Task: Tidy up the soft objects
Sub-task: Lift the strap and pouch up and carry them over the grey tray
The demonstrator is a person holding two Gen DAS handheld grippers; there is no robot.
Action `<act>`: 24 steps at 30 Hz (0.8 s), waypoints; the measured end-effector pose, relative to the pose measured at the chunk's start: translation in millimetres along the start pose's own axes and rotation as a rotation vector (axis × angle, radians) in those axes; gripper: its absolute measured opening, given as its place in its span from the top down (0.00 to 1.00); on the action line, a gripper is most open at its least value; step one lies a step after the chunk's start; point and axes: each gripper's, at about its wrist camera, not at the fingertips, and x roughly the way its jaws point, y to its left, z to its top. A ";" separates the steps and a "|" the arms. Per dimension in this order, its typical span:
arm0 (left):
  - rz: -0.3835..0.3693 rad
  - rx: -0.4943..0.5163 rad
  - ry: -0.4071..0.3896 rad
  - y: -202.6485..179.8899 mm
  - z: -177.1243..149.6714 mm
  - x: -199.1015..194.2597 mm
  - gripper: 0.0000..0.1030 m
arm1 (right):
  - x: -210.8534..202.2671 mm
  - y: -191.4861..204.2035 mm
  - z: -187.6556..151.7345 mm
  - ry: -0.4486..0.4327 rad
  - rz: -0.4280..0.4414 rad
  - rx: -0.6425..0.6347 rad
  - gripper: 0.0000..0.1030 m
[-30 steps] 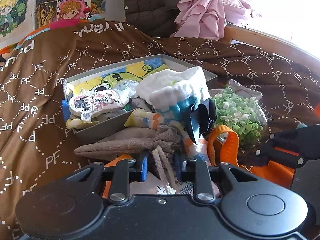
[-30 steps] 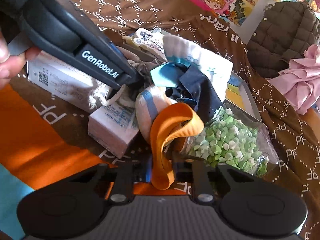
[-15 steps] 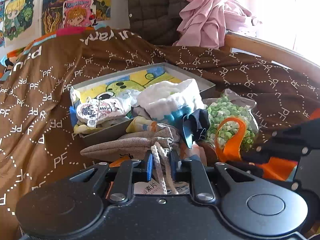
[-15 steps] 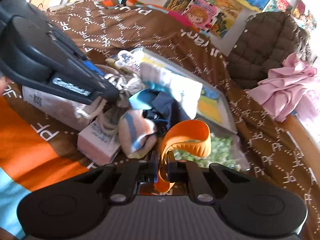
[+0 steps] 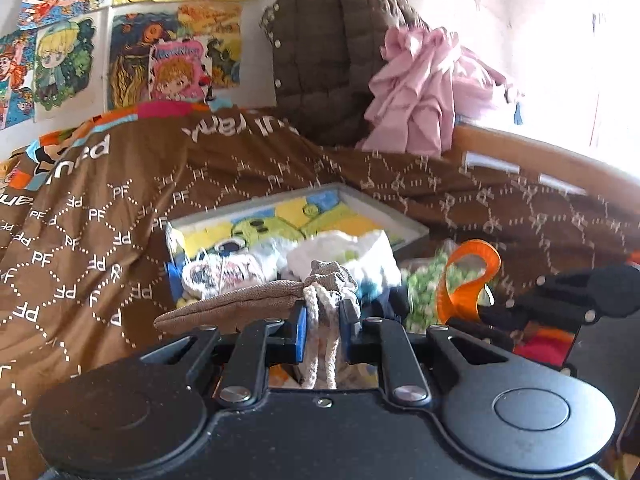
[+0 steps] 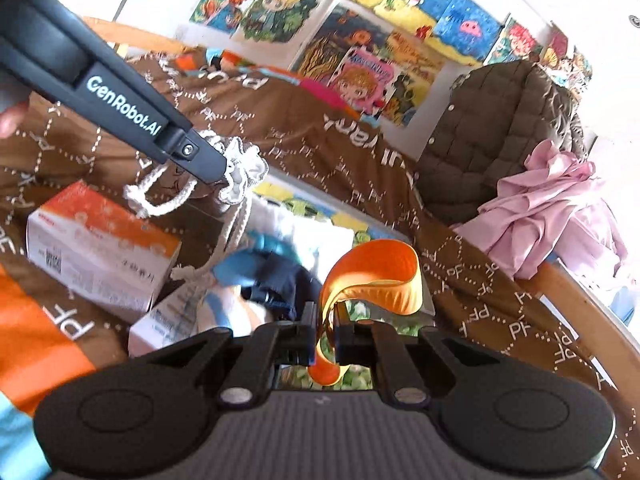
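Observation:
My left gripper [image 5: 323,322] is shut on the neck and white cord of a brown drawstring pouch [image 5: 240,306], held up off the bed; it also shows in the right wrist view [image 6: 224,172] with the pouch [image 6: 242,168]. My right gripper [image 6: 325,334] is shut on an orange fabric band [image 6: 376,276], lifted above the pile; the band also shows in the left wrist view [image 5: 468,280]. A grey box [image 5: 404,224] with a cartoon lining holds white and printed soft items [image 5: 344,256].
A bag of green pellets [image 5: 424,292] lies right of the box. Two cardboard cartons [image 6: 100,248] and a blue-and-navy cloth [image 6: 276,276] lie on the brown bedspread [image 5: 100,220]. A quilted brown jacket [image 5: 336,68] and pink cloth [image 5: 420,88] sit behind. A wooden bed rail [image 5: 540,160] runs right.
Both grippers have risen. The left lifted the drawstring pouch off the pile; the right lifted the orange band up and away from the pellet bag.

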 end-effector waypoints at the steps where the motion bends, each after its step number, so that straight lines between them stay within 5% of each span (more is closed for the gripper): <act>1: -0.002 -0.009 -0.012 1.8 2.0 -0.5 0.83 | 0.3 -0.4 -0.1 -0.005 -0.001 0.002 0.92; 16: 0.017 -0.104 -0.064 27.8 7.0 7.4 0.83 | 1.4 4.6 8.5 -0.059 -0.003 0.001 0.91; 24: 0.011 -0.150 -0.141 46.9 24.3 14.5 0.83 | 23.9 -12.4 49.4 -0.144 0.015 0.055 0.91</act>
